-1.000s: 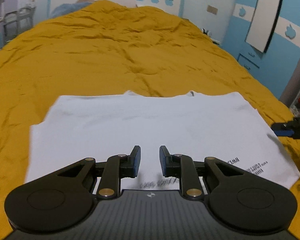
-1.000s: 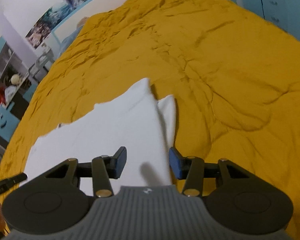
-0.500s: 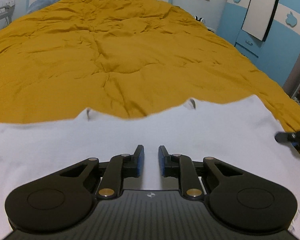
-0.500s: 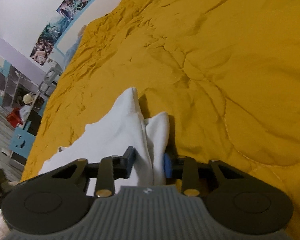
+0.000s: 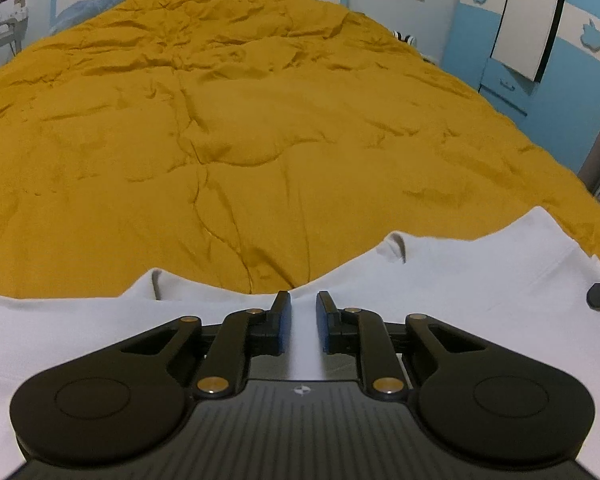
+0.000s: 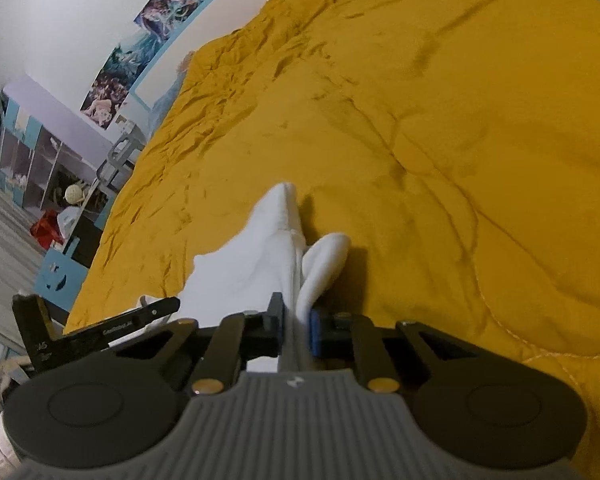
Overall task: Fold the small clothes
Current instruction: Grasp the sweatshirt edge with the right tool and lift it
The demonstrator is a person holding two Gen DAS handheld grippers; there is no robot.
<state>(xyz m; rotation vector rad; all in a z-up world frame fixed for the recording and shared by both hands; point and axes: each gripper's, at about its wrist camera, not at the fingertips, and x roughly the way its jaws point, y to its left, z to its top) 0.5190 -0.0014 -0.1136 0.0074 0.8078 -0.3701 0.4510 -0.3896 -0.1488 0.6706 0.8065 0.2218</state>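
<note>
Lifted off the yellow bedspread [image 5: 260, 140], the white shirt [image 6: 252, 264] is clenched in both claws, left claw [image 5: 303, 312] and right claw [image 6: 296, 320]; no print readable.

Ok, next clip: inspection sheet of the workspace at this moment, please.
Surface: wrinkled mustard bedspread.
Job's things: white garment at the bed's near edge.
Clutter: nothing seen on the bed.
Grippers: left gripper over the garment, fingers slightly apart with cloth between, contact unclear; right gripper shut on a bunched edge of the garment.
Cables: nothing seen.
Surroundings: blue wardrobe, posters, shelving.
</note>
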